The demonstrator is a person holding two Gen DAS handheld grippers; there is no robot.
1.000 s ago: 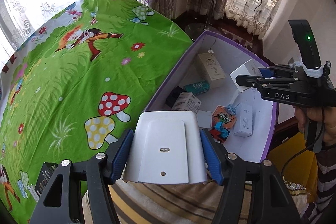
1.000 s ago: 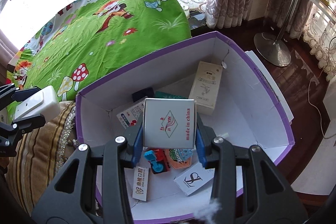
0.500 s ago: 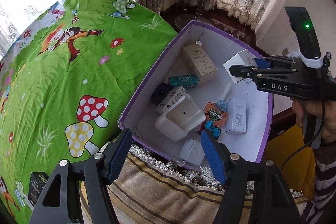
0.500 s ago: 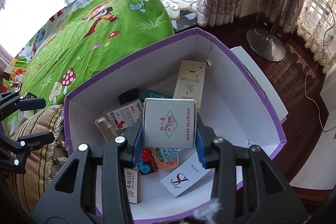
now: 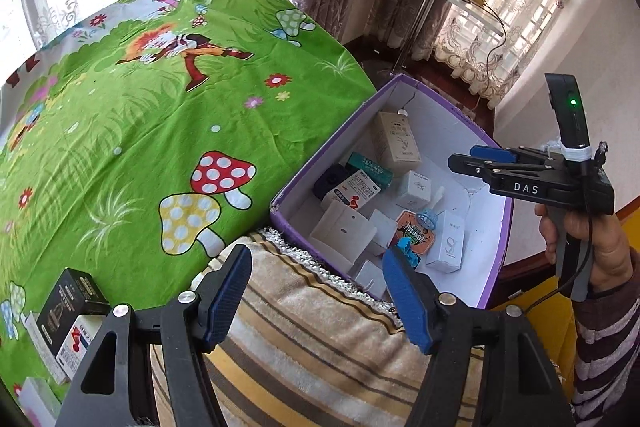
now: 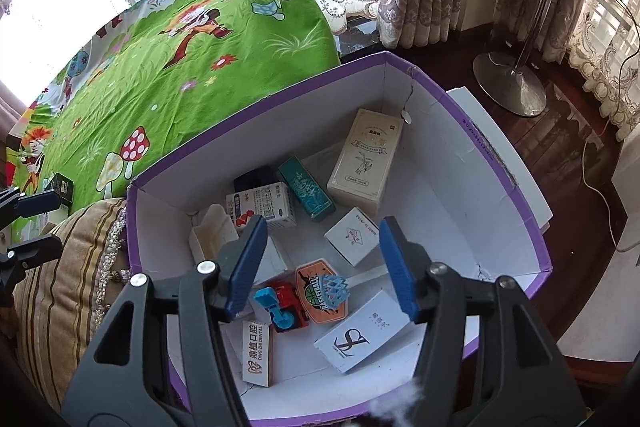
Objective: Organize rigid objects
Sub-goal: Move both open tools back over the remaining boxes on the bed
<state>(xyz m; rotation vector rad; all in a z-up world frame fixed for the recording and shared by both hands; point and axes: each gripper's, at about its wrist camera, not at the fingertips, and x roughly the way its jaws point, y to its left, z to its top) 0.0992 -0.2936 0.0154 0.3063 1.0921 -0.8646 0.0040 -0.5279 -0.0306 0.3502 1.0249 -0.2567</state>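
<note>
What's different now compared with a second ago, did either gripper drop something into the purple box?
Both did. The left gripper let go of its white plastic piece, now lying in the purple box. The right gripper, jaws opening, has just released the small white carton, which now sits on the box floor. Unchanged: the tall cream box and basketball toy.

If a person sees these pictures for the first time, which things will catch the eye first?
First, the purple-rimmed box, white inside and crowded with small cartons and an orange basketball toy. Beside it spreads the bright green cartoon sheet with spotted mushrooms. In front, the right claw hangs over the box, its jaws opening and empty.
</note>
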